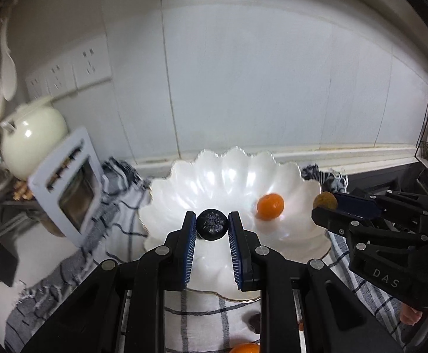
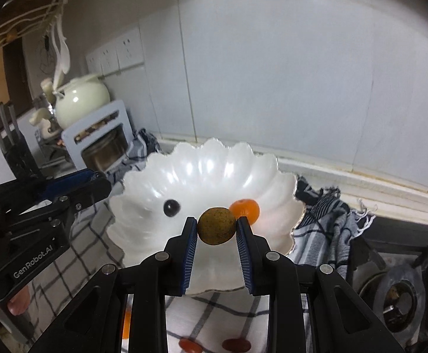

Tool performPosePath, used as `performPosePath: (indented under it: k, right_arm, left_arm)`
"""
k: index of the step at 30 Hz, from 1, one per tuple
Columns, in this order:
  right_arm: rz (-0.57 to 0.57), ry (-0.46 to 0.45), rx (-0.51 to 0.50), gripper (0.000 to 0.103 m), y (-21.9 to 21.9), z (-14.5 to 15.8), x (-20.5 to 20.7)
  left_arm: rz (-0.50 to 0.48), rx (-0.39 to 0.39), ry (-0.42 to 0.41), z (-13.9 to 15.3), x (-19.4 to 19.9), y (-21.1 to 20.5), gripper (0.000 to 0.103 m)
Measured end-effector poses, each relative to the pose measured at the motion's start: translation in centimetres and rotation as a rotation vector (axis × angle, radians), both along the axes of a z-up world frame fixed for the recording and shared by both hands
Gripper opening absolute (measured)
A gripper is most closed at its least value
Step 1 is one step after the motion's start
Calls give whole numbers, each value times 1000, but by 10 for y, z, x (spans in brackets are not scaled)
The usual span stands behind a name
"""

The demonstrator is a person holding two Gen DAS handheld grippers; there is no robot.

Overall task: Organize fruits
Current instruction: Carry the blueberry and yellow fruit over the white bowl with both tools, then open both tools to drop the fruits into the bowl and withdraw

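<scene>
A: Fruits first. What sits at the far left?

B: No fruit there. A glossy cream teapot (image 1: 33,139), round-bellied, behind a flat grey rack (image 1: 69,182) with cut-out slots. Then a checked cloth (image 1: 102,229), woven, frayed at its edge.

A: And on the cloth?

B: A white bowl (image 1: 214,170), pearly and smooth, its rim scalloped like a shell. The left gripper (image 1: 211,225) hangs over its near side, ribbed blue pads clamped on a small dark berry (image 1: 211,224), round, with a crinkled crown.

A: Further right?

B: An orange (image 1: 270,206), smooth and round, lies loose inside the bowl on the right. Beside it, over the bowl's right rim, the right gripper (image 2: 216,226) is closed on a brown fruit (image 2: 216,226), round, with a dull, rough, speckled skin.

A: Anything outside the bowl?

B: Low down on the cloth, near the grippers' bases, two reddish pieces (image 2: 189,345), flat-looking and partly hidden, and another orange (image 1: 244,347) at the edge of view. At far right, a dark metal burner (image 2: 399,297).
</scene>
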State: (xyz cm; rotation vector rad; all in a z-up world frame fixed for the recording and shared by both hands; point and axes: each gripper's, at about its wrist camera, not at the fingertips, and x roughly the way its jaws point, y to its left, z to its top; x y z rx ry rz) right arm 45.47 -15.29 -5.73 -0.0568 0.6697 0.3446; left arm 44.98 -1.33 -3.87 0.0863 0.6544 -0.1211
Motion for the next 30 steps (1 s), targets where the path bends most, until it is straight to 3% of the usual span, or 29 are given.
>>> performPosePath:
  k: [14,24,28,30]
  right_arm:
    - [8,136,-27,29,2,-30,39]
    - [18,186,-44,29,5,-40,48]
    - [16,189,-32,33,5,-41,48]
    - [10,189,-29,38,4,-40,47]
  left_arm:
    - [-5,-4,196,-46,43,1,23]
    - [-11,17,229,-57,51,-3,23]
    - [-8,8,220,-55,50,-1,41]
    - [4,18,204,-52,47,0,42]
